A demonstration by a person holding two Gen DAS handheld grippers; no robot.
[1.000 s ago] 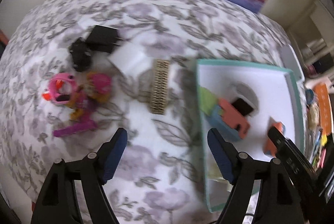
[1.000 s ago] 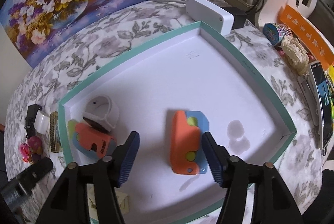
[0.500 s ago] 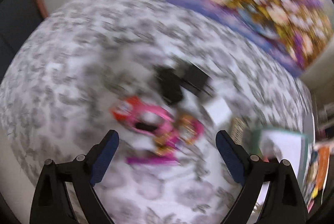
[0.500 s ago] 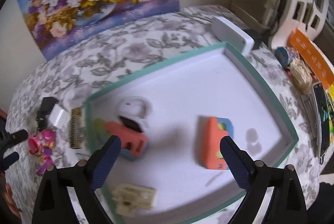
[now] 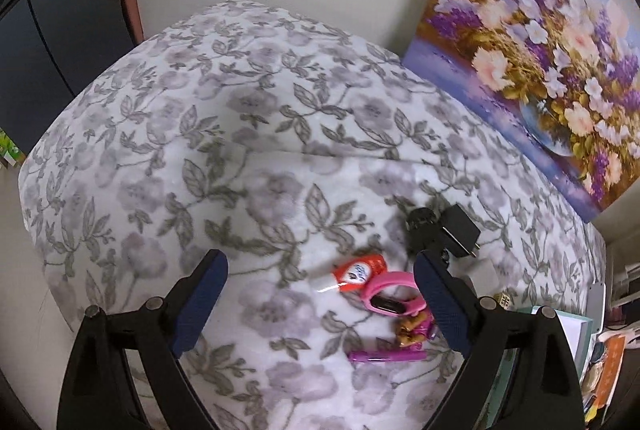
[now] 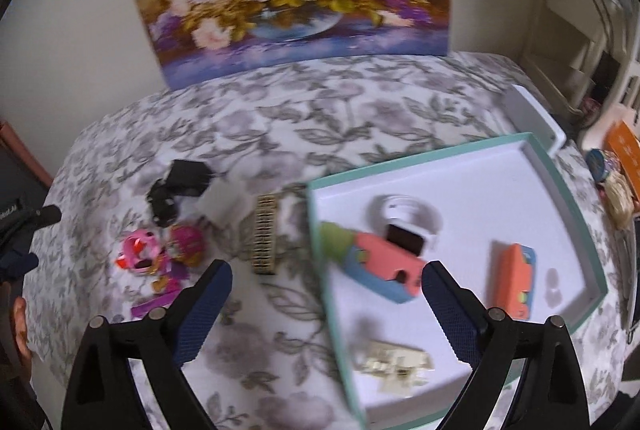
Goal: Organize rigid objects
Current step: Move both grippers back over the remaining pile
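**Caller:** Both views have swung left since a second ago: the left tongs (image 5: 318,296) were over the gap between the clutter and the tray, now they hang above the toy pile, and the orange block (image 6: 514,280) that sat between the right tongs (image 6: 326,296) now lies off to their right, inside the tray.

**Partner:** And the jaws?

**Caller:** Both pairs have just been opening and now stand wide apart, nothing between the pads. Empty on both sides.

**Partner:** Where's the loose stuff against the left tongs?

**Caller:** Red tube (image 5: 358,274) on the floral counter (image 5: 200,133) sits between the two fingers, nearer the right one. Pink band (image 5: 390,296) just beside it, partly tucked behind that right finger, purple stick (image 5: 386,356) below it. Black charger (image 5: 460,230) lies beyond the right fingertip.

**Partner:** Right side?

**Caller:** Teal-rimmed tray (image 6: 576,189) edge runs down between the right tongs. Coral-and-blue block (image 6: 386,262) lies in the tray, between the fingers and just short of the right fingertip, with a white watch (image 6: 408,220) touching it behind. Brown slatted piece (image 6: 265,238) lies on the counter just outside the tray, ahead of the left finger. Pale pieces (image 6: 394,360) rest in the tray's near part.
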